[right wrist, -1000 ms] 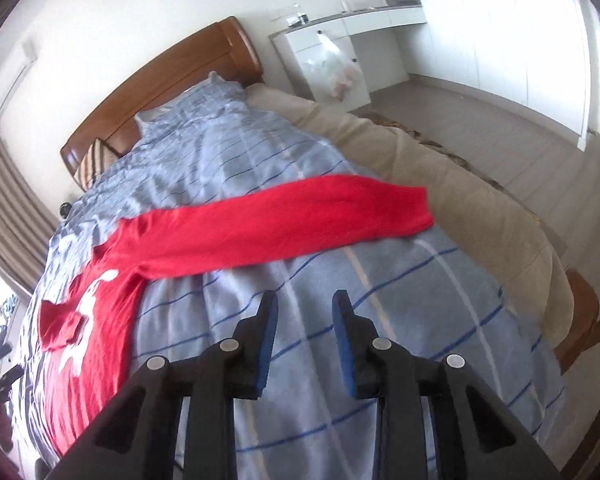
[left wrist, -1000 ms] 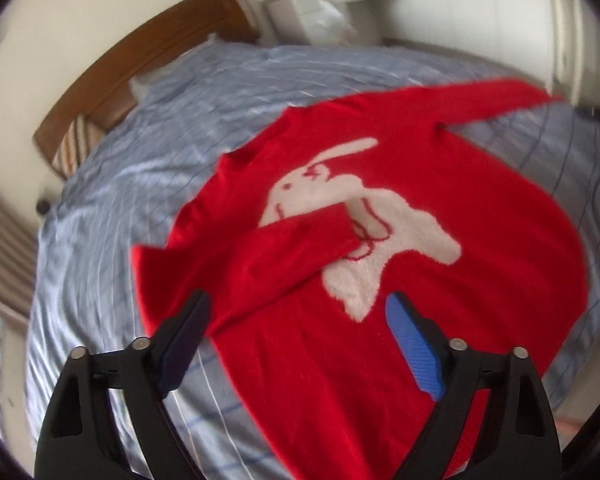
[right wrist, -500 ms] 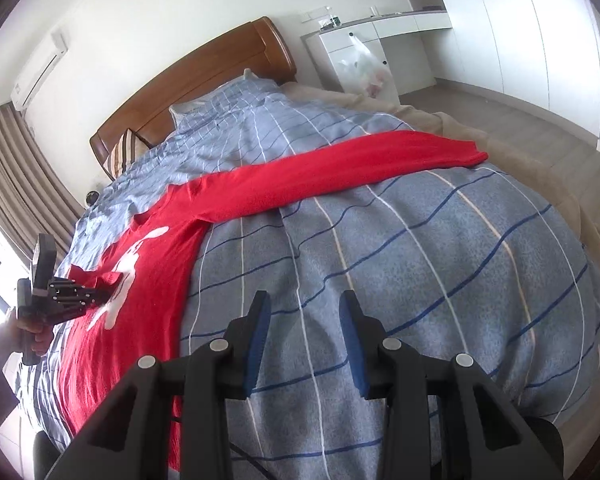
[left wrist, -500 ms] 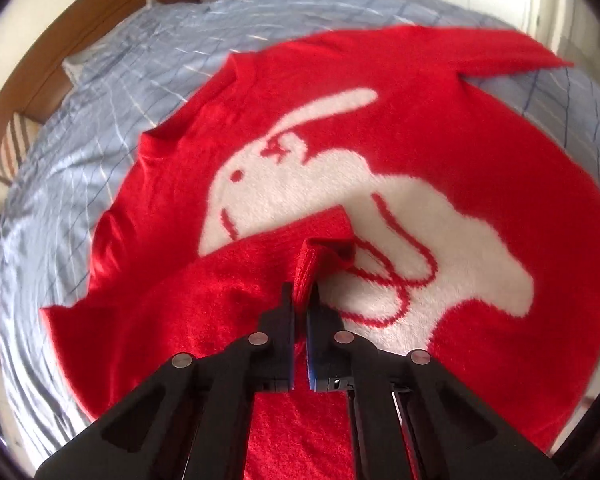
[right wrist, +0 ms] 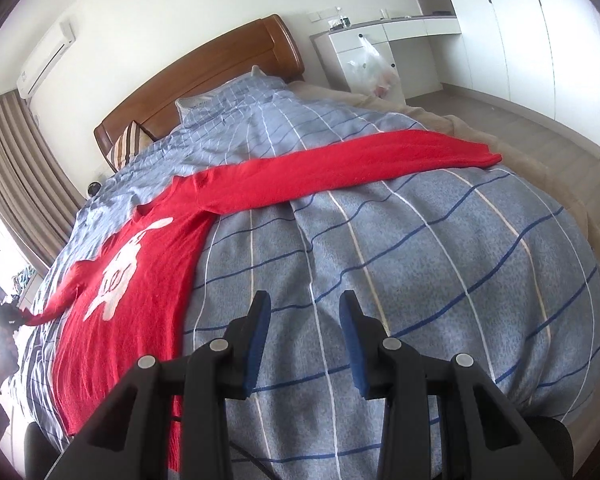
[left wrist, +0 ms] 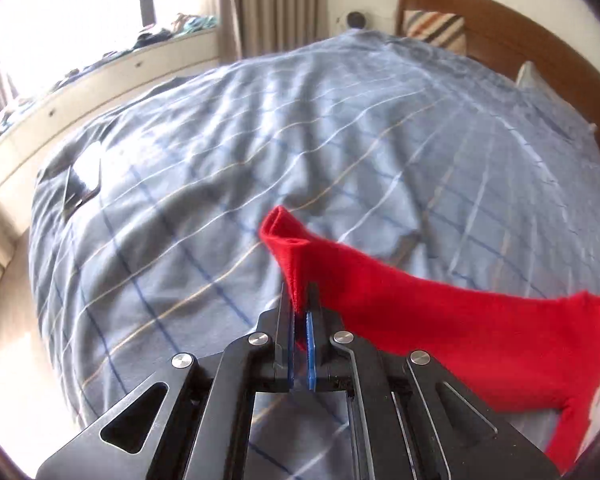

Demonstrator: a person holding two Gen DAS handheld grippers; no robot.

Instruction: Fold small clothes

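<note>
A red sweater with a white rabbit (right wrist: 140, 280) lies face up on the blue striped bedspread (right wrist: 420, 280). My left gripper (left wrist: 300, 300) is shut on the cuff of its left sleeve (left wrist: 288, 244), which stretches out from the body at lower right. That sleeve also shows in the right wrist view (right wrist: 56, 304), pulled out to the far left. The other sleeve (right wrist: 360, 164) lies straight across the bed toward the right edge. My right gripper (right wrist: 304, 320) is open and empty above bare bedspread, to the right of the sweater body.
A wooden headboard (right wrist: 204, 68) and striped pillow (left wrist: 436, 28) stand at the bed's head. A dark phone-like object (left wrist: 80, 184) lies on the bedspread at left. A window ledge with clutter (left wrist: 100, 64) runs along the left side. White cabinets (right wrist: 380, 52) stand beyond the bed.
My left gripper closed on the sleeve cuff that was folded over the rabbit and has pulled it outward off the body. My right gripper has stayed open and drawn back a little.
</note>
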